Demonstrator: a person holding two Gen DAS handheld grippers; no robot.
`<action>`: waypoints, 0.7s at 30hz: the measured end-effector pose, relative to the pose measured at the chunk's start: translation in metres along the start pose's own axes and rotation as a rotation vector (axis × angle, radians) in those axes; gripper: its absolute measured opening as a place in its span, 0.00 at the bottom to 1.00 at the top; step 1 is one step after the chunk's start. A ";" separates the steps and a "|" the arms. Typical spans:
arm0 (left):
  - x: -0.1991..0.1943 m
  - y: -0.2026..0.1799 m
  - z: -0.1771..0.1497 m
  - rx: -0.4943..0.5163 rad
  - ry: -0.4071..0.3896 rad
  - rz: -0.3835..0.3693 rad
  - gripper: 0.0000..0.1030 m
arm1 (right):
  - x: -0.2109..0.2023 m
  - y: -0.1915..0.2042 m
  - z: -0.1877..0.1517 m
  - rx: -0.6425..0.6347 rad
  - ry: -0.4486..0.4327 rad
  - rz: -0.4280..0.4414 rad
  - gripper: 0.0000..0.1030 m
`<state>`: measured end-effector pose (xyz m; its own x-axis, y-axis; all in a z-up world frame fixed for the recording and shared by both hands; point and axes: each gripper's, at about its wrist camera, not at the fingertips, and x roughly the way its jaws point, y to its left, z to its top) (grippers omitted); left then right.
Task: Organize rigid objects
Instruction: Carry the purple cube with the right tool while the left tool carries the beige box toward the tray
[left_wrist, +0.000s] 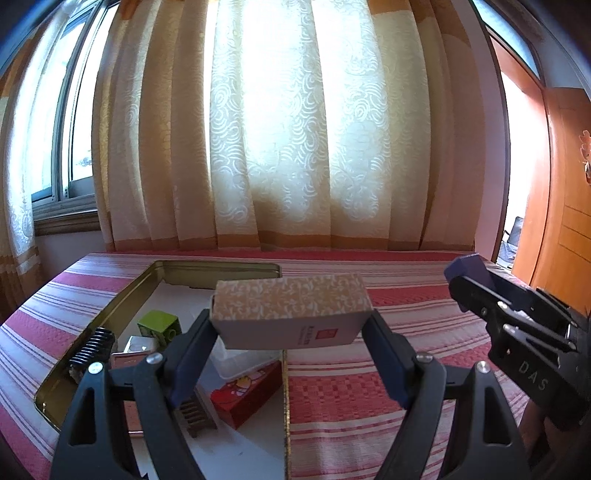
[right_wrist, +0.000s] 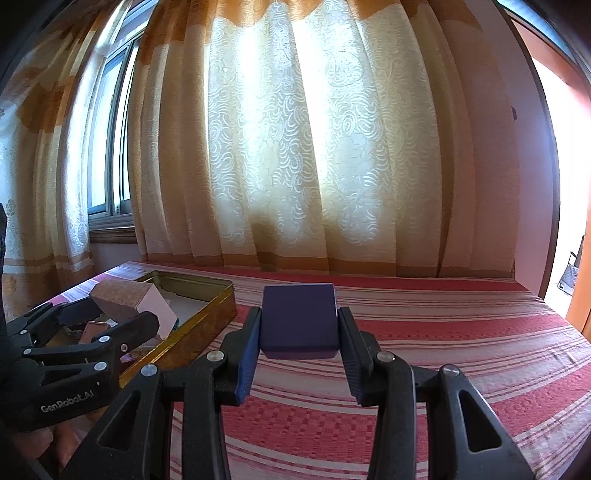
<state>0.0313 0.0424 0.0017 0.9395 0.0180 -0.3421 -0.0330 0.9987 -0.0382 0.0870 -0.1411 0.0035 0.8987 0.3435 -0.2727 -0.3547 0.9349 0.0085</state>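
Left gripper (left_wrist: 291, 332) is clamped on one cardboard carton (left_wrist: 291, 314), patterned beige, held above the gold metal tin (left_wrist: 110, 306). Right gripper (right_wrist: 299, 332) squeezes one smooth purple block (right_wrist: 299, 317) over the woven red striped cloth (right_wrist: 461, 332). In the tin: one green cube (left_wrist: 159, 325), one red box (left_wrist: 247, 395), one black coil spring (left_wrist: 90, 350).

Legible markings: "GenRobot.AI" in white on the black body of the left gripper (right_wrist: 105, 314), seen from the right wrist; "DAS" embossed on the right gripper (left_wrist: 467, 275). Small print beside a red square on the patterned box (left_wrist: 291, 314) is unreadable.
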 end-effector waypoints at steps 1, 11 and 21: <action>0.000 0.001 0.000 -0.001 0.000 -0.001 0.78 | 0.000 0.001 0.000 -0.001 0.000 0.003 0.42; -0.005 0.009 0.000 -0.008 -0.016 0.009 0.78 | 0.003 0.016 0.001 -0.012 0.000 0.036 0.42; -0.009 0.020 0.000 -0.021 -0.026 0.026 0.78 | 0.004 0.027 0.000 -0.023 0.000 0.062 0.42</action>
<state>0.0221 0.0621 0.0038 0.9466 0.0449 -0.3192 -0.0640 0.9967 -0.0496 0.0807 -0.1145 0.0031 0.8746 0.4009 -0.2727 -0.4157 0.9095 0.0038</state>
